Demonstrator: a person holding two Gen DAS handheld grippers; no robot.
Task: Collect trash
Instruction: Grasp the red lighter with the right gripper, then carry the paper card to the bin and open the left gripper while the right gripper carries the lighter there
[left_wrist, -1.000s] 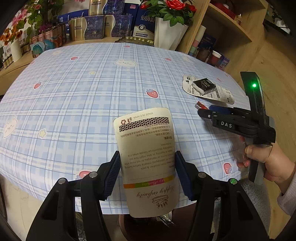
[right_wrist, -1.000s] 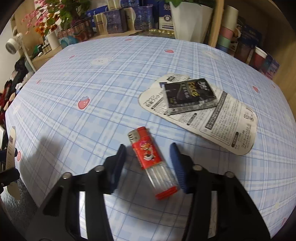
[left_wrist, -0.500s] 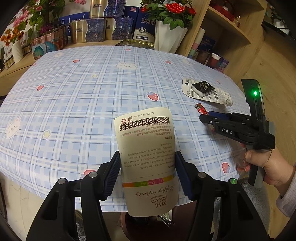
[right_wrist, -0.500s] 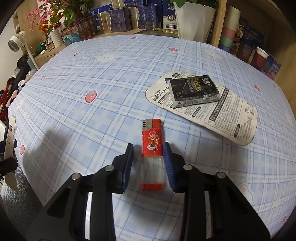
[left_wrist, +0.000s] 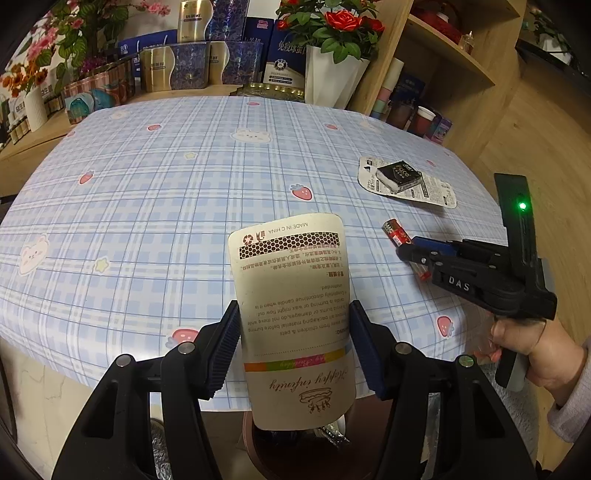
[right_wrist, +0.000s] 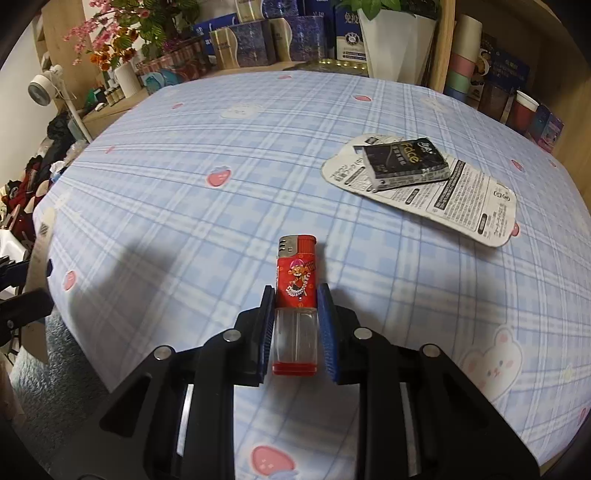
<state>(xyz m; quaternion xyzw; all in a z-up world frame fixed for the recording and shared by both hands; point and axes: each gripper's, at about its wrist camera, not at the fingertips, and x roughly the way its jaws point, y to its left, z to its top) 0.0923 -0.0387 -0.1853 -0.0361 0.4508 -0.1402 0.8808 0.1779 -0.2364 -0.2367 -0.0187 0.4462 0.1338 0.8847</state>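
My left gripper (left_wrist: 293, 310) is shut on a beige printed card sleeve (left_wrist: 288, 258) and holds it upright past the table's near edge, above a dark round bin (left_wrist: 255, 443). A red lighter (right_wrist: 297, 273) with a clear lower half lies on the blue plaid tablecloth (right_wrist: 221, 229). My right gripper (right_wrist: 295, 291) is closing on it, both blue pads against its sides. The left wrist view shows the right gripper (left_wrist: 410, 251) at the right, the lighter (left_wrist: 395, 230) poking out ahead of it. A black pack (right_wrist: 404, 160) rests on a white printed card (right_wrist: 465, 199) further back.
A white vase of red roses (left_wrist: 332, 81) and several boxes stand behind the table's far edge. A wooden shelf (left_wrist: 443, 55) with cups rises at the right. A person's hand (left_wrist: 532, 343) grips the right gripper's handle.
The right gripper's jaws closed from wide apart onto the lighter, which turned from slanted to straight between them. The left gripper and its card sleeve stayed put.
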